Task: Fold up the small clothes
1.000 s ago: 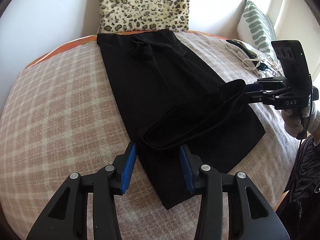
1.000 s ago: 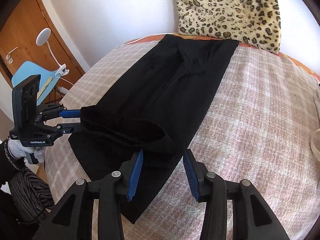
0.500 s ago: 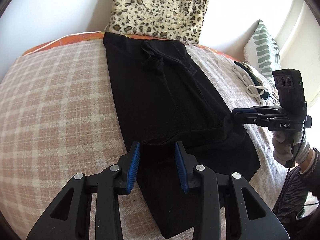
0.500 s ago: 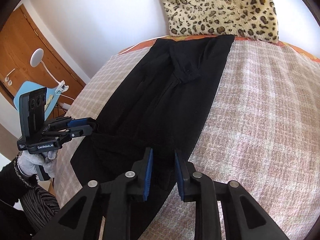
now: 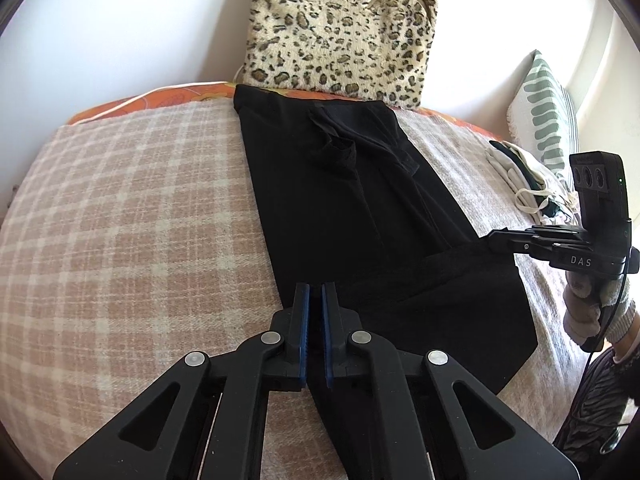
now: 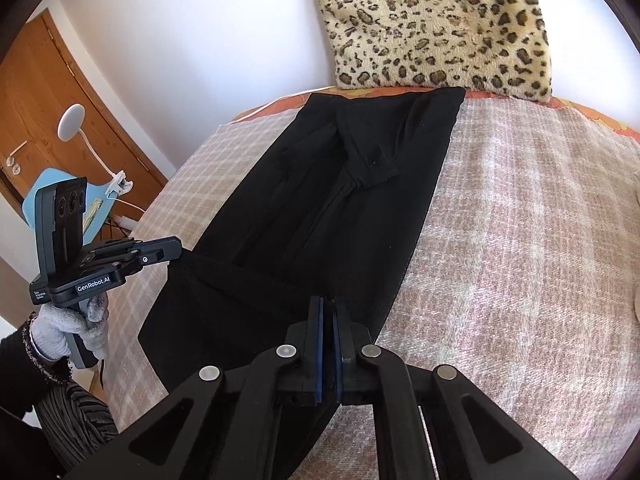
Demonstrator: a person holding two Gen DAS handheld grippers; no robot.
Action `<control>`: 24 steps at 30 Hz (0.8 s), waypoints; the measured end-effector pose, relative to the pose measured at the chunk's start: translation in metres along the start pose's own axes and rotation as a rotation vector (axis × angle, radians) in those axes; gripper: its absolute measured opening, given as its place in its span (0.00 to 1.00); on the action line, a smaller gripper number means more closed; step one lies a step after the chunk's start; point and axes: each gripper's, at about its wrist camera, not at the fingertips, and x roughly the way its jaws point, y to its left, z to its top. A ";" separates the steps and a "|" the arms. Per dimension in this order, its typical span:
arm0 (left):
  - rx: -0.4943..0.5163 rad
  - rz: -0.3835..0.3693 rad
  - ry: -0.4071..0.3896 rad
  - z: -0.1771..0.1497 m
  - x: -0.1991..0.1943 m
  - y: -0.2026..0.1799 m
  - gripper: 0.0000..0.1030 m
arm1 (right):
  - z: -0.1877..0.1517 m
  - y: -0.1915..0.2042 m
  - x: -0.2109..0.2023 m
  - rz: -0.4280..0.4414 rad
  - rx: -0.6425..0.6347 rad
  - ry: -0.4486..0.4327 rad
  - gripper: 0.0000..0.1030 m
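Item: long black knit garment [image 5: 352, 216], laid lengthwise on a pink-and-cream checked blanket [image 5: 132, 216], far end just beside a leopard-print plush cushion [image 5: 340, 28] against the wall. The near portion is doubled back on itself, so that a folded band crosses the cloth from side to side.

Left gripper [image 5: 316, 300]: blue-padded jaws have just been closing and are now brought almost together, the left end of the folded band pinched between them. Seen also from the right wrist view [image 6: 176, 250], tips at the cloth's edge.

Right gripper [image 6: 328, 312]: jaws likewise have just been closing and are nearly together, with the right end of the same band nipped. Seen from the left wrist view [image 5: 490, 238], tips meeting the cloth.

Handling, as judged: light, limp and matt; no stiffness is to be expected, so sagging between the two held points is likely. Slipping appears unlikely on the blanket's nap. Hold is best taken at the fold's two outer ends, layers pinched together, and kept taut.

Also noted: folded pale clothes [image 5: 520, 176] and a green-patterned white pillow [image 5: 544, 116] at the far right.
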 end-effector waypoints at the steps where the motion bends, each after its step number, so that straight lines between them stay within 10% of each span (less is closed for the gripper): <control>1: -0.008 0.014 0.000 0.000 0.002 0.002 0.04 | 0.001 -0.001 0.001 -0.013 0.000 0.006 0.02; 6: -0.023 0.019 0.019 0.001 -0.001 0.004 0.26 | 0.001 -0.004 0.005 -0.046 -0.009 0.023 0.11; 8: -0.022 0.009 0.008 0.001 -0.001 0.002 0.32 | 0.002 -0.007 0.002 -0.049 0.005 0.015 0.34; 13: 0.029 0.001 0.043 -0.001 0.011 -0.009 0.31 | 0.002 -0.013 0.002 -0.028 0.042 0.018 0.32; 16: 0.061 0.089 0.067 -0.003 0.021 -0.013 0.11 | 0.000 -0.006 0.008 -0.034 0.005 0.038 0.25; 24: -0.006 0.102 0.014 0.009 0.000 0.006 0.26 | 0.003 -0.008 0.003 -0.074 0.004 0.022 0.28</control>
